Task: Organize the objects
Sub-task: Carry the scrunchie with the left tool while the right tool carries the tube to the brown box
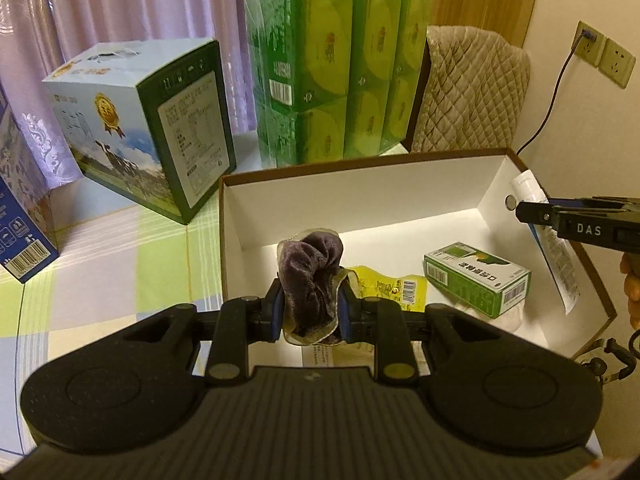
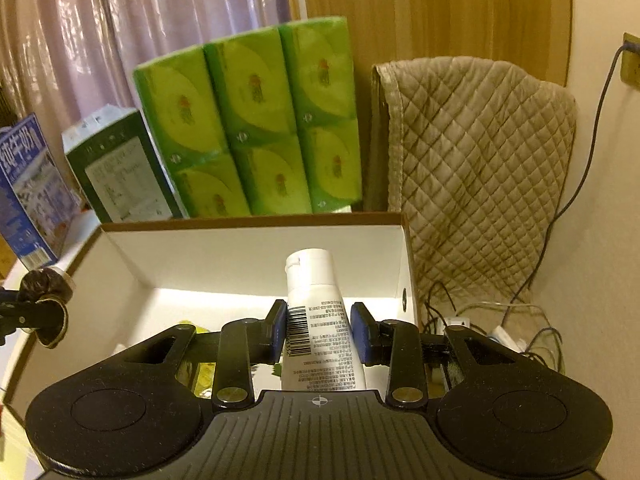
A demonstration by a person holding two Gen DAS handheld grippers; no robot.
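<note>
The landmark here is the open cardboard box (image 1: 440, 184), white inside and brown on its rim, which stands on a surface covered with a checked cloth (image 1: 132, 264).

The left tongs (image 1: 310, 306) are closed around a dark purple velvety item in a clear wrapper (image 1: 312, 276). They hold it above the near left part of the box, close to its left wall. The blue pads press the wrapper from both sides.

The right tongs (image 2: 319, 332) hold a white tube (image 2: 316, 320) with printed text and a barcode, its cap pointing toward the far wall of the box. The left pad touches the tube; on the right side a narrow gap may be there, I cannot tell for sure. In the left wrist view this tube (image 1: 554, 240) is at the right wall of the box, over its rim.

Inside the box, on its floor, lie a small green carton (image 1: 478, 280) toward the right and a yellow packet (image 1: 394, 286) near the middle.

Behind the box stands a green pack of tissues (image 1: 336, 72). To the left of the box are a milk carton with a cow picture (image 1: 140, 128) and a blue carton (image 1: 20, 224). To the right behind the box is a quilted beige cover (image 1: 472, 88).
</note>
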